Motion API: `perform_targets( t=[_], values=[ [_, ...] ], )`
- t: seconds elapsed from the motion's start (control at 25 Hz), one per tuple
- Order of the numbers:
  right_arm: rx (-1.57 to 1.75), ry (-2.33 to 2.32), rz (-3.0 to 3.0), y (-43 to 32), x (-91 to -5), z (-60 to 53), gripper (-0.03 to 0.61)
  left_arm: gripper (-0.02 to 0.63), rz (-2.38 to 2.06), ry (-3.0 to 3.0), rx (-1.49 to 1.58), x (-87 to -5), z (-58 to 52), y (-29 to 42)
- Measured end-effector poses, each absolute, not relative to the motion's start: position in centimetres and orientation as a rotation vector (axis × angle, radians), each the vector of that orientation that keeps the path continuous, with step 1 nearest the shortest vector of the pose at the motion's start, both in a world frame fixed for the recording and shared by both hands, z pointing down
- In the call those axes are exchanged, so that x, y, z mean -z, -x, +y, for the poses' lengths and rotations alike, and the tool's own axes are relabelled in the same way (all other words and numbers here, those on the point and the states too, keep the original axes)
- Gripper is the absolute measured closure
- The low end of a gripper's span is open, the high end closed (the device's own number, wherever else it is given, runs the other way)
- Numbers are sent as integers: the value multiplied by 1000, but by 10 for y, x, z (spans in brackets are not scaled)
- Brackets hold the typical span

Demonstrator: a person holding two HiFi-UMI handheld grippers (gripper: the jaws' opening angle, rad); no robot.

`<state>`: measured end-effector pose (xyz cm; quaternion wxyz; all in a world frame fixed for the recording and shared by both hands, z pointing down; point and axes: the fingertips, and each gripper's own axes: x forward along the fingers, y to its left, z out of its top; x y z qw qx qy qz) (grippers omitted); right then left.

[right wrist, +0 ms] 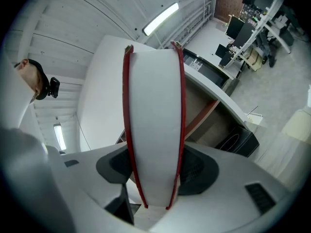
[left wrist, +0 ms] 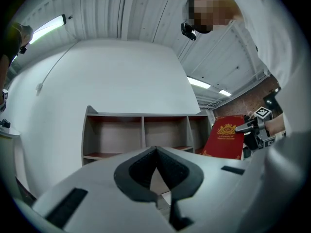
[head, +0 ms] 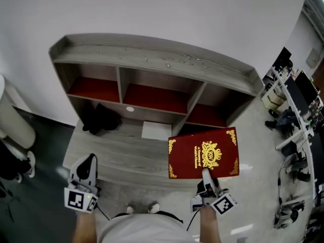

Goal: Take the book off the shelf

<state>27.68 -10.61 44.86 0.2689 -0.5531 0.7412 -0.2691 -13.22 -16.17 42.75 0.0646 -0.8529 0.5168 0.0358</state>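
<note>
Between the right tongs (right wrist: 154,176), a red, gold-embossed book (head: 203,153) sits clamped.

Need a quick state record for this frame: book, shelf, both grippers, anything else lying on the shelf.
book: red cover with gold emblem, off the shelf, held in the air in front of its right side
right gripper: shut on the book's lower edge, page block between its fingers
left gripper: shut, nothing in it, low at the left, apart from the shelf
shelf: grey wood, three upper compartments with red floors
other items: black object on the lower ledge at left; white sheet near the middle
</note>
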Motion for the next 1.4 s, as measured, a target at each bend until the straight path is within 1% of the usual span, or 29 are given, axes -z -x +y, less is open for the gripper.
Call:
perform_targets(
  t=[0.52, 1.4],
  values=[
    [741, 1456, 2027, -263, -449, -126, 322, 597, 1554, 2581, -99, -430, -165, 132],
    [788, 1361, 2047, -244, -445, -127, 322, 597, 1573, 2573, -95, -426, -144, 135]
  ],
)
